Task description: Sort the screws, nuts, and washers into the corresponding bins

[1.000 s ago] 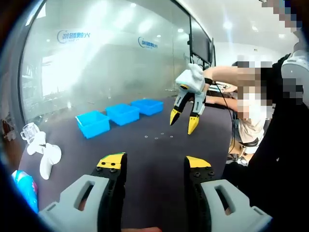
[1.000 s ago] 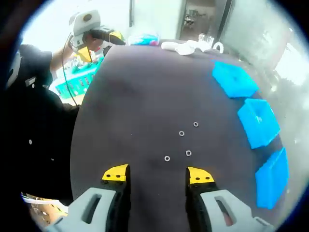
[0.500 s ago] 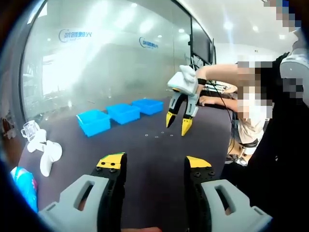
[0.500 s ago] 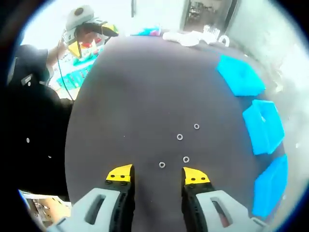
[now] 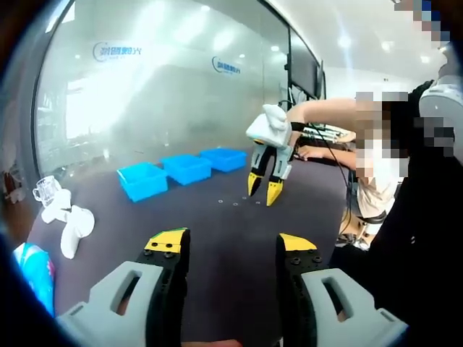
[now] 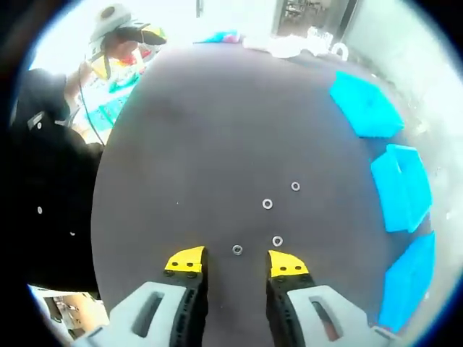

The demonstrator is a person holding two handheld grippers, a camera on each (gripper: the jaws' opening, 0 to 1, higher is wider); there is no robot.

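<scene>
Above the dark table [image 6: 181,144], right gripper [image 6: 235,262] jaws parted astride a washer [image 6: 237,250]; left gripper [image 5: 230,244] jaws parted, empty.

Left gripper view: low over the dark matte tabletop [image 5: 217,246], facing across it twd the three blue plastic bins [image 5: 181,170] & glass wall, fairly far back. Right gripper view: steep look-down, close over the small metal rings [image 6: 266,204]. Both share tabletop, bins, rings.

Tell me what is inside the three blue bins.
The near bin shows bare blue walls, but its floor is hidden behind the front wall. The middle bin and far bin likewise hide their floors, so any contents cannot be seen.
</scene>
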